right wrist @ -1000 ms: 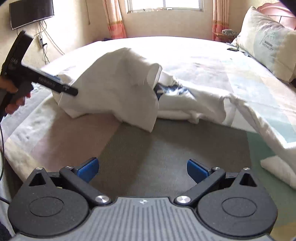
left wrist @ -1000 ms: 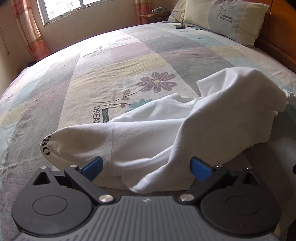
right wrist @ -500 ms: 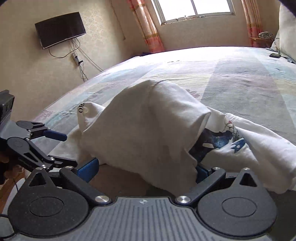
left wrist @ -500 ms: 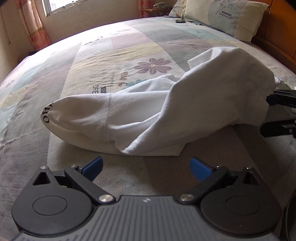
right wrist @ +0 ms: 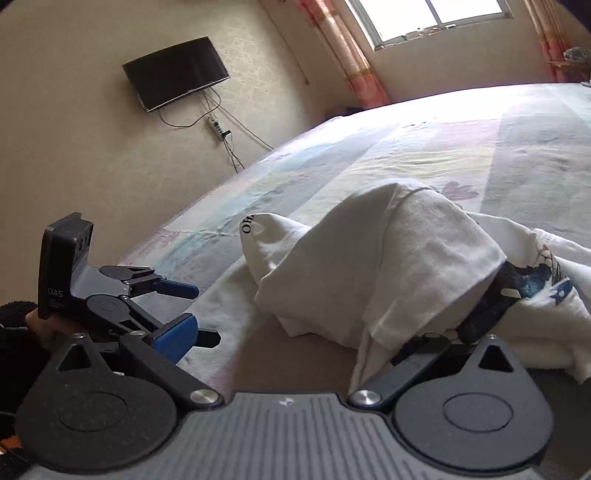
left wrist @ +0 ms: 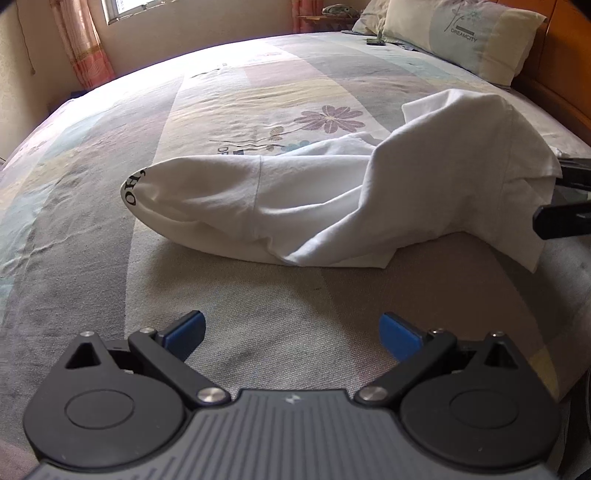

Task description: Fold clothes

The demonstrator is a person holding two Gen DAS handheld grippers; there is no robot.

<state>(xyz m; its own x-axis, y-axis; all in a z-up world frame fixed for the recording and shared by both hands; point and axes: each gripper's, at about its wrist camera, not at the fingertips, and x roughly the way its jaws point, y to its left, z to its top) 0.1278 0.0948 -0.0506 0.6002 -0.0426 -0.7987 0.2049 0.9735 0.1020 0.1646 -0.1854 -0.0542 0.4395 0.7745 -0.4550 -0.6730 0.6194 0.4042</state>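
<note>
A white shirt (left wrist: 332, 206) is seen bunched mid-frame on the bed (left wrist: 221, 110). The left claw (left wrist: 291, 332) is held released, short of it. The right claw (right wrist: 280, 332) is spread, cloth draped over one finger; a snag could be caused, dragging the heap.

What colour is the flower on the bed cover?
Purple flower, clearest in the left wrist view.

Home bedroom. Large bed (left wrist: 258, 92) with patchwork floral cover; pillow (left wrist: 465, 33) at 1 o'clock against wooden headboard (left wrist: 554, 74). Curtained window (right wrist: 436, 18) at 12 o'clock, wall-mounted TV (right wrist: 177, 72) at 10 o'clock.
</note>
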